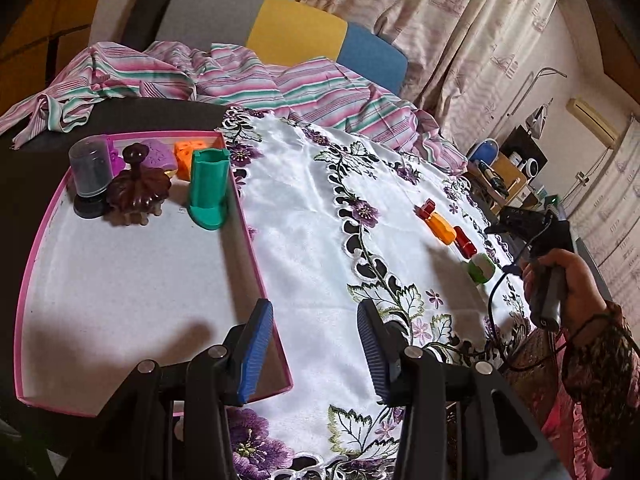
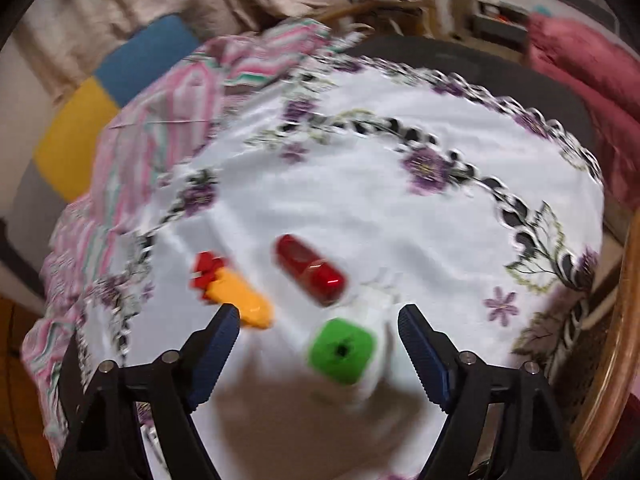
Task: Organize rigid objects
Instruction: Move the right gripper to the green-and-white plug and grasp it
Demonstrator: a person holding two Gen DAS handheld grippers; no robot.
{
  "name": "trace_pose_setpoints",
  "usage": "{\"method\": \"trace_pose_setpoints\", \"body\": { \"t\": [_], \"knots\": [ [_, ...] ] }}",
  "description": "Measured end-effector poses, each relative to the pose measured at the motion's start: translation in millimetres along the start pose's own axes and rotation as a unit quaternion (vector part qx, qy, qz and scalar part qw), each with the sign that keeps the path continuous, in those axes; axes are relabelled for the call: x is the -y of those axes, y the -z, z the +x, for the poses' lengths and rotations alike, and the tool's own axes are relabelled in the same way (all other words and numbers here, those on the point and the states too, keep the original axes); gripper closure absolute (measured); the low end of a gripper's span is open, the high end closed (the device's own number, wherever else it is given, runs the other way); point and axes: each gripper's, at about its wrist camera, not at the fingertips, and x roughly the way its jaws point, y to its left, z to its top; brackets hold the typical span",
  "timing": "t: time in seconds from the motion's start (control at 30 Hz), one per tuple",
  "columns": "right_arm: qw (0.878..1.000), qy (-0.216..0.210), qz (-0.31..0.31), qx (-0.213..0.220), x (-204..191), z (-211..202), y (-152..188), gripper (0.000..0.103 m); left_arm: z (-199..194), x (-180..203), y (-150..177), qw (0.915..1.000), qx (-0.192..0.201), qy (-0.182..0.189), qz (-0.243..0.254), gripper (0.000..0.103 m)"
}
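Observation:
My left gripper point(image 1: 314, 354) is open and holds nothing, hovering over the right wall of a pink tray point(image 1: 256, 264). At the tray's far end stand a green holder point(image 1: 208, 188), a dark brown lobed piece point(image 1: 138, 188), a grey cylinder point(image 1: 90, 172), a purple piece point(image 1: 158, 154) and an orange block point(image 1: 188, 156). On the embroidered white cloth point(image 2: 360, 200) lie an orange and red piece point(image 2: 236, 292), a red capsule point(image 2: 310, 268) and a green and white cube point(image 2: 344, 350). My right gripper point(image 2: 318, 316) is open above the cube, which sits between the spread fingers untouched. The view is blurred.
A striped pink and green fabric point(image 1: 240, 76) lies bunched behind the cloth, against a grey, yellow and blue cushion point(image 1: 296, 28). A person's hand point(image 1: 560, 284) holds the right gripper's handle at the cloth's right edge. Cluttered shelves point(image 1: 516, 172) stand beyond.

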Motion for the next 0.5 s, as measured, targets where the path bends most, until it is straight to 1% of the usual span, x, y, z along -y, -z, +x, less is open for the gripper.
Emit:
{"method": "trace_pose_setpoints", "body": {
  "t": [0.07,0.13,0.2,0.23,0.3,0.37,0.43,0.5],
  "knots": [
    [0.999,-0.01,0.02,-0.033,5,11,-2,0.021,-1,0,0,1.0,0.001,-0.001,0.001,0.059],
    [0.998,-0.008,0.022,-0.064,3,22,2,0.023,-1,-1,0,1.0,0.001,0.0,-0.002,0.059],
    [0.997,-0.01,0.018,-0.076,0,26,6,0.027,-2,-3,1,1.0,0.002,0.0,-0.005,0.059],
    [0.997,-0.011,0.007,-0.081,-3,29,6,0.03,-2,-4,1,1.0,0.002,0.0,-0.007,0.059],
    [0.995,-0.015,-0.003,-0.098,-6,38,8,0.041,-2,-5,2,1.0,0.002,0.001,-0.009,0.059],
    [0.992,-0.03,-0.007,-0.12,-9,47,14,0.044,-3,-6,3,0.9999,0.003,0.0,-0.011,0.059],
    [0.993,-0.032,-0.029,-0.108,-16,44,19,0.047,-4,-7,3,0.9999,0.004,0.0,-0.013,0.059],
    [0.99,-0.06,-0.055,-0.116,-26,44,28,0.047,-5,-8,3,0.9998,0.006,0.0,-0.016,0.059]
  ]
}}
